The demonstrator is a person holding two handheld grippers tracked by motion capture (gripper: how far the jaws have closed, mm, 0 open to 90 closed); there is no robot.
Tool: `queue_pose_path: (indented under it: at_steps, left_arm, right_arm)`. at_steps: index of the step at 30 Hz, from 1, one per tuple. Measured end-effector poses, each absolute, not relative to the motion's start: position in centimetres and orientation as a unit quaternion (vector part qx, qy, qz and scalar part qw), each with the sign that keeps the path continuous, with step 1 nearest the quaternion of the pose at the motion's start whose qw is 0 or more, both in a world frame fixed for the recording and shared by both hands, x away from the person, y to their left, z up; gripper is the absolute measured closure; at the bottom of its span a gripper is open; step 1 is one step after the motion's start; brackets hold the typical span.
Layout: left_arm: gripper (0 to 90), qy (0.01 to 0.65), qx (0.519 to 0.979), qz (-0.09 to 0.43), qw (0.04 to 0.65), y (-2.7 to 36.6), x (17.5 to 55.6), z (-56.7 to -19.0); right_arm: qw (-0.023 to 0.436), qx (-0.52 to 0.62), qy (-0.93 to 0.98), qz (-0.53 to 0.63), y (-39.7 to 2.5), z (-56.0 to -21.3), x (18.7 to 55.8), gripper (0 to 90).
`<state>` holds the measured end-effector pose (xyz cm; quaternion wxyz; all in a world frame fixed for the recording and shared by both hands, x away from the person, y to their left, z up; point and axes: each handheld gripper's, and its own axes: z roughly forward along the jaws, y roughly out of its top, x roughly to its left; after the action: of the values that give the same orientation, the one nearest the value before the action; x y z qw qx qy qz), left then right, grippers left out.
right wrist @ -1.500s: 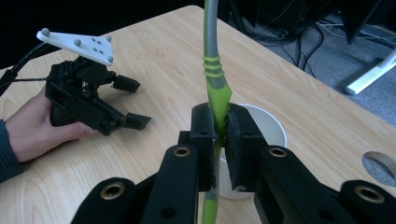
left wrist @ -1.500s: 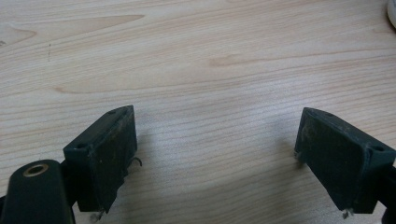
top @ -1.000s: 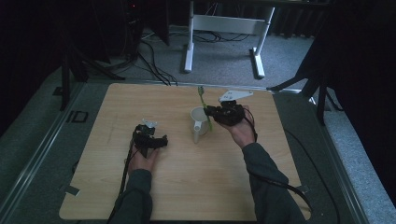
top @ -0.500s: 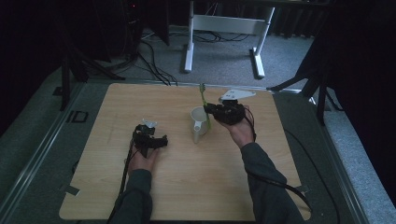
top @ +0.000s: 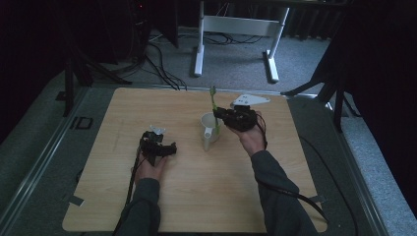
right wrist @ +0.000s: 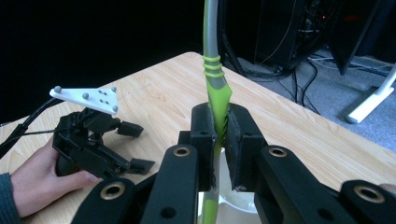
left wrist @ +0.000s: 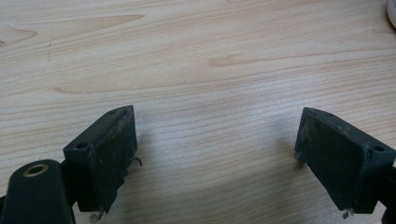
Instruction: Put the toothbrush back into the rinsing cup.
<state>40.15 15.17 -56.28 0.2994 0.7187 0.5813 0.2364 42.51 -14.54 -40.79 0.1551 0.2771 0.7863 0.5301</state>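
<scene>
Nothing has visibly shifted since a second ago. I've got the right gripper (right wrist: 219,135) clenched on a green-and-grey utensil handle (right wrist: 215,88), upright, its lower end inside the white mug (top: 209,129). Left gripper (left wrist: 215,154) sits left of the mug on the table (top: 123,108), jaws spread, gripping nothing.

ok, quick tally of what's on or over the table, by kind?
Grippers: 2, left gripper open, right gripper shut on the green utensil
White mugs: 1, mug
Green utensils: 1
Total: 4
</scene>
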Motion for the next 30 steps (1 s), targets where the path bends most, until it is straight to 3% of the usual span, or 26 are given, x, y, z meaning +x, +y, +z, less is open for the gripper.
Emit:
queue_pose_path:
  at_steps: [30]
  left_arm:
    - [13.3, 0.581, 0.719, 0.236, 0.299, 15.17, 40.15, -56.28]
  right_arm:
    - [0.169, 0.28, 0.75, 0.575, -13.75, -41.8, 42.14, 82.3]
